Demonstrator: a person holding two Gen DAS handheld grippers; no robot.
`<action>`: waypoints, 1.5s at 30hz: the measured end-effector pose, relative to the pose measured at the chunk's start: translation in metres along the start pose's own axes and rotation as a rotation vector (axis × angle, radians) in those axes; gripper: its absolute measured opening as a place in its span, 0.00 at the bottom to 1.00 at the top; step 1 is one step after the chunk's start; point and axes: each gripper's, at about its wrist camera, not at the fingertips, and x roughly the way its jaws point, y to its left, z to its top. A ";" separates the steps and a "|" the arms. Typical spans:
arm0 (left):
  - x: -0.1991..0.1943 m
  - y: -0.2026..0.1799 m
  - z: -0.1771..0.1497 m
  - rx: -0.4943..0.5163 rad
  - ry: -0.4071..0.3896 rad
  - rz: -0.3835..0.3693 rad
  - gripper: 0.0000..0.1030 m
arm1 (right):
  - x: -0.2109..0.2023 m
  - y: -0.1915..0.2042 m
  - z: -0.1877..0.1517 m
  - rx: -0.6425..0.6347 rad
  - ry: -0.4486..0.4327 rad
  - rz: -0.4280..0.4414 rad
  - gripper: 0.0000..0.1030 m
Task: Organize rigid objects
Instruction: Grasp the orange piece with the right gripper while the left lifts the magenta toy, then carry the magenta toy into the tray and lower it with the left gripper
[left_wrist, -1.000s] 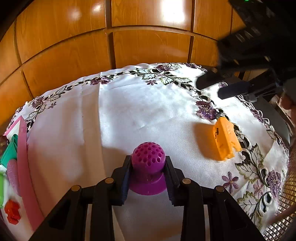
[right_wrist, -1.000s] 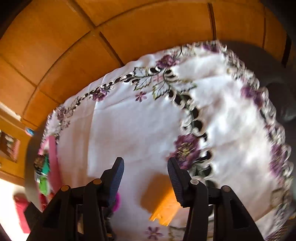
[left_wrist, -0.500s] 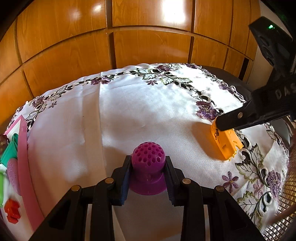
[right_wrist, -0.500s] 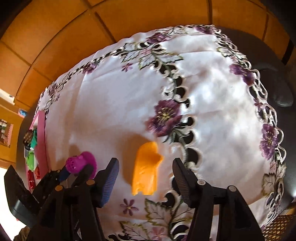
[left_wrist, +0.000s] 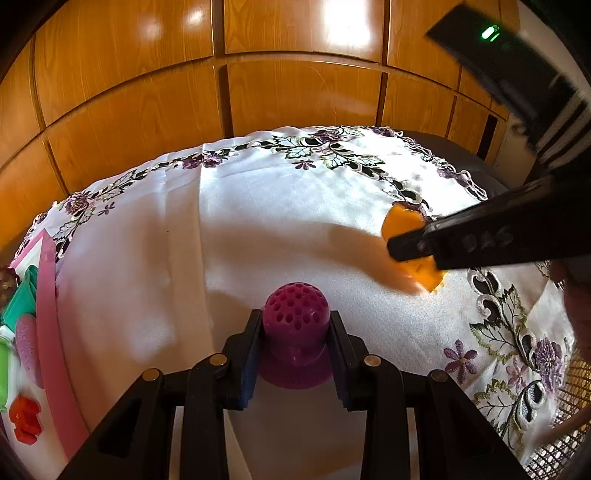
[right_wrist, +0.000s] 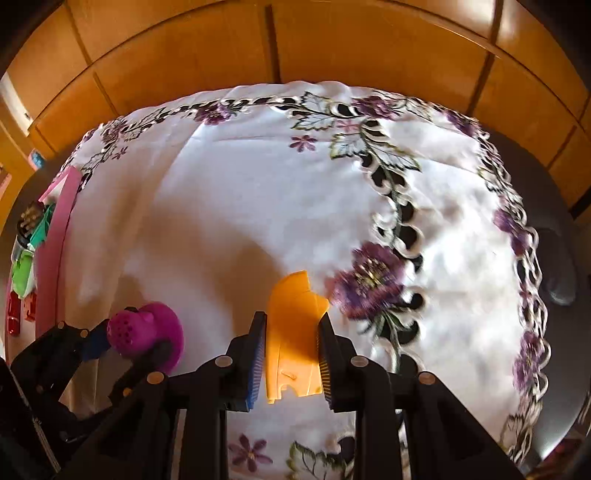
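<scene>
Plastic, stiff and light by the look of it: right tongs (right_wrist: 291, 360) have just closed flat-sided on the orange piece (right_wrist: 293, 332) over the bench's cloth (right_wrist: 229, 206), while left tongs (left_wrist: 295, 354) pinch the purple holed knob (left_wrist: 296, 314).

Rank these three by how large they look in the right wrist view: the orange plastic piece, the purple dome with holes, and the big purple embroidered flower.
1. Orange plastic piece, though it lies nearest the camera, so its lead is unsure.
2 and 3. Purple dome with holes and purple embroidered flower look about alike; I would not rank them.
</scene>
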 end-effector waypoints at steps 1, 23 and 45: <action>0.000 0.000 0.000 0.000 0.000 0.000 0.33 | 0.007 0.000 0.000 -0.002 0.025 -0.008 0.25; 0.000 0.001 0.002 -0.019 0.009 0.013 0.32 | 0.011 0.023 -0.012 -0.117 -0.014 -0.093 0.26; -0.060 0.015 0.018 -0.104 -0.058 0.008 0.32 | 0.010 0.042 -0.018 -0.240 -0.072 -0.172 0.26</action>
